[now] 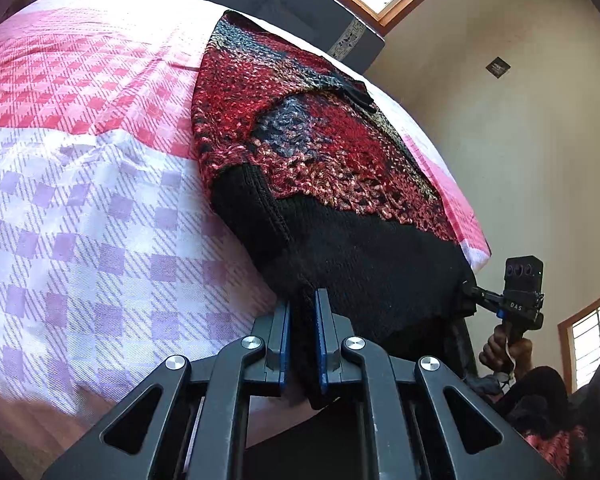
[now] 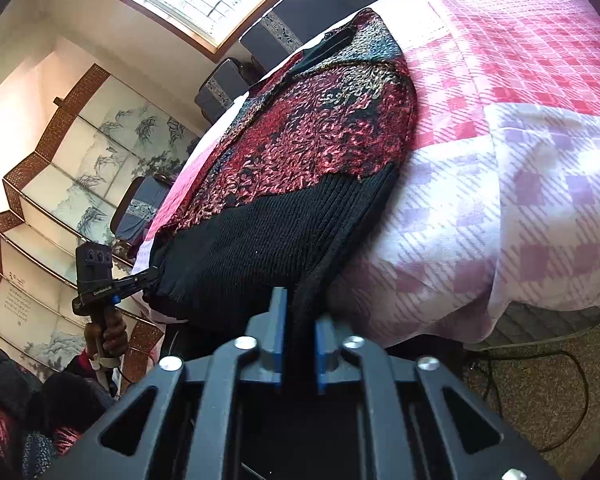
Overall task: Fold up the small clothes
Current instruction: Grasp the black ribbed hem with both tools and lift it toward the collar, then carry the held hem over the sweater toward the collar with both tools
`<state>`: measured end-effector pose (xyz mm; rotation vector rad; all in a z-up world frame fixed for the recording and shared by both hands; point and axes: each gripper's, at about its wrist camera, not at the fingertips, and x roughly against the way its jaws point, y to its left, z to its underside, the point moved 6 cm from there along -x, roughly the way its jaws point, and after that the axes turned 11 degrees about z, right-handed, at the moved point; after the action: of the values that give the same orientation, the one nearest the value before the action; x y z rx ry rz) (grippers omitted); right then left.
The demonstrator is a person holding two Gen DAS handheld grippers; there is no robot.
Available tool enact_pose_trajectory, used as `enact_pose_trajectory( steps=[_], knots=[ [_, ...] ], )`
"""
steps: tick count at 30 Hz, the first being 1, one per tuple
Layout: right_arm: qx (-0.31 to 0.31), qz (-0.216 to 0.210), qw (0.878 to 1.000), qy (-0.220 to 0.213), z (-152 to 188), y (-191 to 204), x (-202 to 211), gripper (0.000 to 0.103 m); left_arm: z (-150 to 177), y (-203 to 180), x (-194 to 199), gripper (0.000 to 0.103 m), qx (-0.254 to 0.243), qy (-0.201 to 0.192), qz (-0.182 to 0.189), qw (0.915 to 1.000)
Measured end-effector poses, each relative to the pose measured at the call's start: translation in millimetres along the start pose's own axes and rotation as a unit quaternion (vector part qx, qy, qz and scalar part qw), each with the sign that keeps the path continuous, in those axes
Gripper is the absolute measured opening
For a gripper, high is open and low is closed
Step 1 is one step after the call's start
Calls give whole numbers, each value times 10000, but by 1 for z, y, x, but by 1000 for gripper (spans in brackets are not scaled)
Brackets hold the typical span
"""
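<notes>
The sweater (image 1: 300,128) lies flat on the bed, just ahead of both our hand-held grippers, its red, black and blue knit body stretching away from us and its black ribbed hem (image 1: 364,256) hanging at the near edge. We have the left hand-held gripper (image 1: 302,312) pinching one corner of that hem, black knit bunched between the blue pads, jaws nearly together. Off to its right, at the hem's other corner, we see the right hand-held gripper (image 1: 469,287) biting the fabric too, a hand (image 1: 500,350) wrapped round its handle.

From the right wrist view it matches: the right hand-held gripper (image 2: 300,316) is clamped on a fold of the black rib, and to its left the left hand-held gripper (image 2: 153,274) grips the far corner of the sweater (image 2: 312,136). Beyond and to the side spreads the checked bedsheet (image 2: 520,128), pink further off, lilac nearer. A painted folding screen (image 2: 72,168) stands left of us.
</notes>
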<state>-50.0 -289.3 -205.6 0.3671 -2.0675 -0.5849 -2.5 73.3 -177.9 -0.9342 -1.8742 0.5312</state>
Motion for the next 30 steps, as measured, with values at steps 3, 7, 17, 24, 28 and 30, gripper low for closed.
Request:
enact_pose_trajectory(
  steps=[3,7,17,24,28,30],
  knots=[
    [56,-156,9998,-96,-4,9,6,5,0,-5,8,10,-50,-119,-51,9999],
    [-95,-515,9978,-411,-21,16,25,5,-9,-13,23,10,-56,-366,86,9993],
    [-199,-910,9921,-840,-60,30,48,5,-46,-40,40,9,-366,-819,-47,9960],
    [-187,-1025,9881,-1133,-95,36,55,5,-77,-49,49,9,-426,-1159,-143,9922],
    [-236,-1097,9850,-1313,-109,35,63,5,-90,-50,54,9,-396,-1323,-135,9903],
    [-328,-1110,9834,-1394,-116,30,65,5,-96,-49,55,9,-372,-1377,-112,9897]
  ],
)
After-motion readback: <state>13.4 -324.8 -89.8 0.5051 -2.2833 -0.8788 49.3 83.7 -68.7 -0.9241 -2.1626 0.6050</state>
